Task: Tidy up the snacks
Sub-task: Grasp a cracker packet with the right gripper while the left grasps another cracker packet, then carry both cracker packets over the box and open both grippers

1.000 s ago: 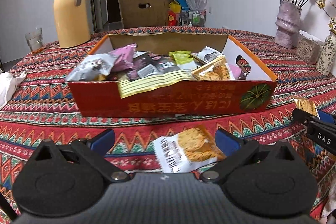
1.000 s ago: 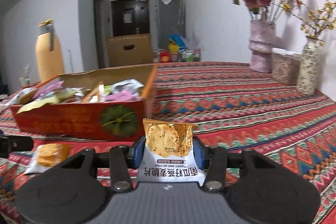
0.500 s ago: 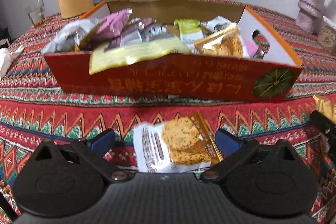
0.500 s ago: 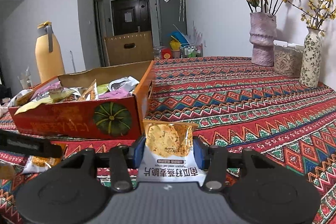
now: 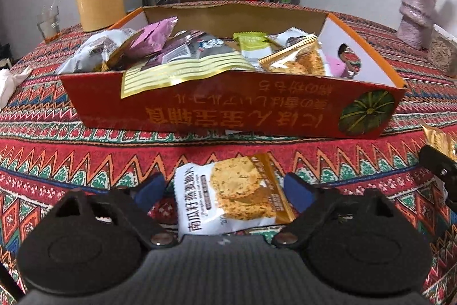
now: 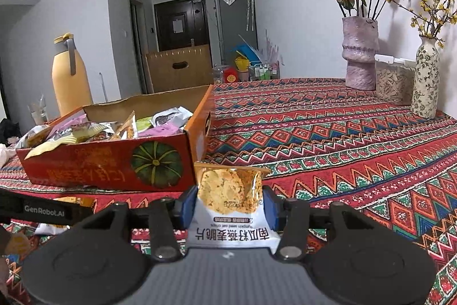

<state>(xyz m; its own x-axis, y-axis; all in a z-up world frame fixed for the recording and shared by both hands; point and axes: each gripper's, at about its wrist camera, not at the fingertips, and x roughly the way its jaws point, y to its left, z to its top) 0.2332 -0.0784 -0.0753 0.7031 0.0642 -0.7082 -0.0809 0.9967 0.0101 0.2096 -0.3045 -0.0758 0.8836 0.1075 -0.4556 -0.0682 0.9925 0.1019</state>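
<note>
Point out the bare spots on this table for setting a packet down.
Widest: tablecloth between orange box and the vases. A narrow strip lies before the box, partly taken by a cracker packet. The box itself is heaped.
</note>
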